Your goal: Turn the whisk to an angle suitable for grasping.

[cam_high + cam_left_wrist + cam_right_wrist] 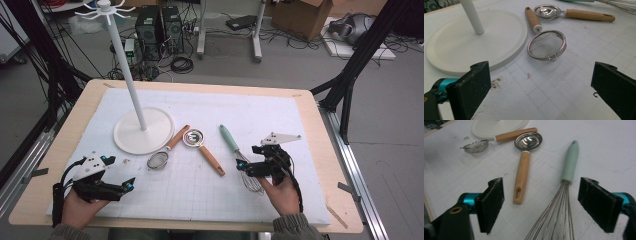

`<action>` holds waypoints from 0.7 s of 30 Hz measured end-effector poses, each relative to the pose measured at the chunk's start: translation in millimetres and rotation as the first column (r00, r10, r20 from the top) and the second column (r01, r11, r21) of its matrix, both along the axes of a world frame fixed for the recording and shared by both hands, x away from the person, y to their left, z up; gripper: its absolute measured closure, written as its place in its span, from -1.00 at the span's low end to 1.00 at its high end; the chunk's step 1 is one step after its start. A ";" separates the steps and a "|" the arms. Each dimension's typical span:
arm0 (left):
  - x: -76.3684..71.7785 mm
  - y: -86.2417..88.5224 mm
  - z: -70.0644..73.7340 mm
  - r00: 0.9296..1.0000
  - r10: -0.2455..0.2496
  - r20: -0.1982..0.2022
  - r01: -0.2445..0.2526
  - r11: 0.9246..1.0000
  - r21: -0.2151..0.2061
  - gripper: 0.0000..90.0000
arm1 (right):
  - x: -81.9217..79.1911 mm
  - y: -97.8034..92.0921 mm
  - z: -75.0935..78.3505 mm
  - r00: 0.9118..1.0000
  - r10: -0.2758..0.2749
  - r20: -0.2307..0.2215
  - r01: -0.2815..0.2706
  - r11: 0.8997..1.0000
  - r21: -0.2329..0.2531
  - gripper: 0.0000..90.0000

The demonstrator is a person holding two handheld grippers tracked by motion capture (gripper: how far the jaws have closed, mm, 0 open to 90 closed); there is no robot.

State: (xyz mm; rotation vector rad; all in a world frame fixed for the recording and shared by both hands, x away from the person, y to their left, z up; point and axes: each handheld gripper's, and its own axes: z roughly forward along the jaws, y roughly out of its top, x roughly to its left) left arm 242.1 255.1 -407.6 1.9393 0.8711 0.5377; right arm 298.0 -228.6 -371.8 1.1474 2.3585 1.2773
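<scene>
White gridded matting covers the wooden bench [60,150], with cables and computer towers on the floor beyond. Right tool [252,159] hovers low with its jaws spread wide, holding nothing; in the right gripper view the wire whisk with a mint-green handle [570,162] lies between those jaws, untouched. Its long axis runs away from the person, handle at the far end, wire loops near the hand. Just beside it to the left lies a steel scoop with a wooden handle [205,147], then a small mesh strainer with a wooden handle [162,154], its handle angled toward the white round-based stand [145,131]. Left tool [127,172] rests at the near left, jaws spread and empty, facing the strainer.
</scene>
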 end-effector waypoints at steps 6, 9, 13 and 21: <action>1.1 1.9 -0.4 1.000 0.005 0.001 -0.005 1.000 0.005 -0.93 | 16.2 1.7 3.5 1.000 -0.006 -0.015 0.006 1.000 -0.022 -0.59; 1.7 1.8 -0.8 1.000 0.007 0.000 -0.007 1.000 -0.001 -0.93 | 24.0 3.4 3.4 0.999 -0.002 -0.033 0.001 0.999 -0.036 -0.59; 3.4 1.8 -1.4 1.000 0.004 -0.005 -0.004 1.000 0.003 -0.93 | 31.8 4.7 4.9 0.999 -0.006 -0.037 0.004 0.999 -0.050 -0.59; 4.2 2.5 -2.2 1.000 0.004 -0.003 -0.004 1.000 -0.003 -0.93 | 47.0 6.6 11.0 0.999 -0.012 -0.034 0.010 0.999 -0.049 -0.57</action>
